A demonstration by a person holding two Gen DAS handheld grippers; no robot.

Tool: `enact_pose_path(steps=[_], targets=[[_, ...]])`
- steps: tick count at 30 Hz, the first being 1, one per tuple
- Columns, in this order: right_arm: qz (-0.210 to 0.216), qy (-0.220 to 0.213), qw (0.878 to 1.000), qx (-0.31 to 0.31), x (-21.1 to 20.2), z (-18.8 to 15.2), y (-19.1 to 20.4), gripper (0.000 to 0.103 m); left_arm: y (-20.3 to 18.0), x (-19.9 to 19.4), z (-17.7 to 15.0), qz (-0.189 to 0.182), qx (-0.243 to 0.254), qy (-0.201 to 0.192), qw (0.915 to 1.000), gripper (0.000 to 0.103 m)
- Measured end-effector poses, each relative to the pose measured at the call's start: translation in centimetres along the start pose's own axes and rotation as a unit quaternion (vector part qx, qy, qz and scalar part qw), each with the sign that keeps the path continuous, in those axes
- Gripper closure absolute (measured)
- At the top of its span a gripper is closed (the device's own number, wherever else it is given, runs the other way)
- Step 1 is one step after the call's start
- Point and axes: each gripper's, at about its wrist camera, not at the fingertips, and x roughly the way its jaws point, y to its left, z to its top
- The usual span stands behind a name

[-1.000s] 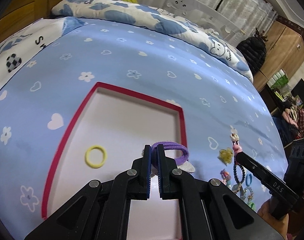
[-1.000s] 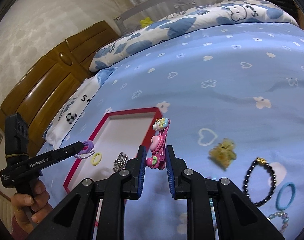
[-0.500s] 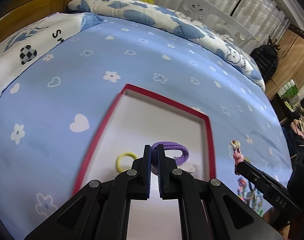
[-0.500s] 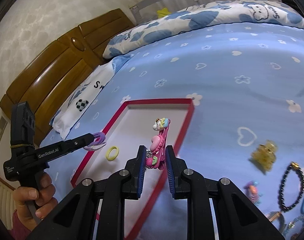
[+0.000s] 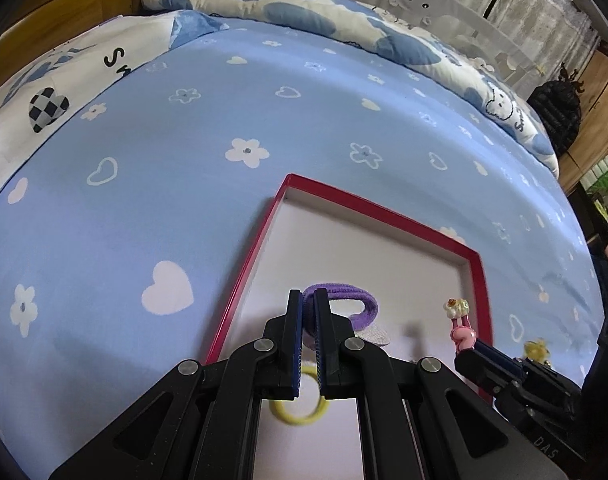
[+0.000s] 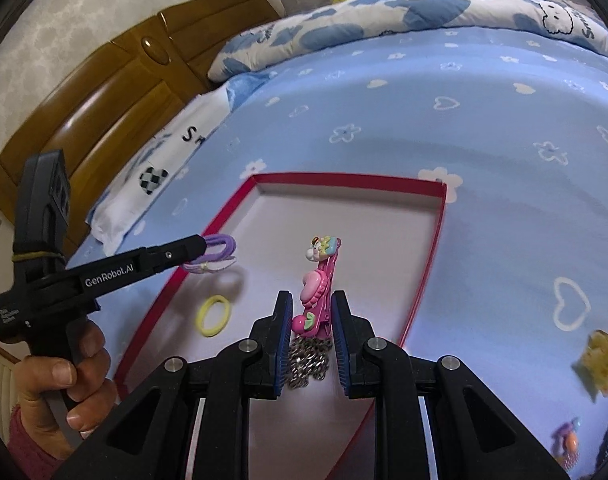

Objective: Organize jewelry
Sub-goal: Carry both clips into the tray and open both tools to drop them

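Nearest, the right gripper (image 6: pixel 311 310) pinches a pink cartoon hair clip (image 6: pixel 317 288) above the red-rimmed shallow white tray (image 6: pixel 429 264). The left gripper (image 5: pixel 308 308) clamps a purple fabric hair tie (image 5: pixel 349 306) near the tray's left rim, over a yellow elastic ring (image 6: pixel 212 315). Beyond, the tray floor and blue patterned bedsheet (image 5: pixel 152 216) lie open.

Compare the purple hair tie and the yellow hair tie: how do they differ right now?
The purple hair tie is pinched in the left claw and hangs above the tray; the yellow hair tie lies flat on the tray floor. The purple one is a thicker band squeezed into a flattened loop; the yellow one is thin and keeps an open ring shape. Both are over the red-rimmed tray.
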Motion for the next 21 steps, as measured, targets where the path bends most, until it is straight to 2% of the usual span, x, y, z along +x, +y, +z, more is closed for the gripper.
enact_pose_path(steps=[11, 21], targets=[[-0.022, 0.034, 0.999, -0.024, 2.2, 0.1, 0.3, 0.084, -0.3, 2.6, 0.1, 0.023, 0.012, 0.029, 0.9992, 0.097], [-0.031, 0.038, 0.998, -0.041, 2.5, 0.2, 0.7, 0.083, -0.8, 3.4, 0.1, 0.039, 0.022, 0.047, 0.9979, 0.096]])
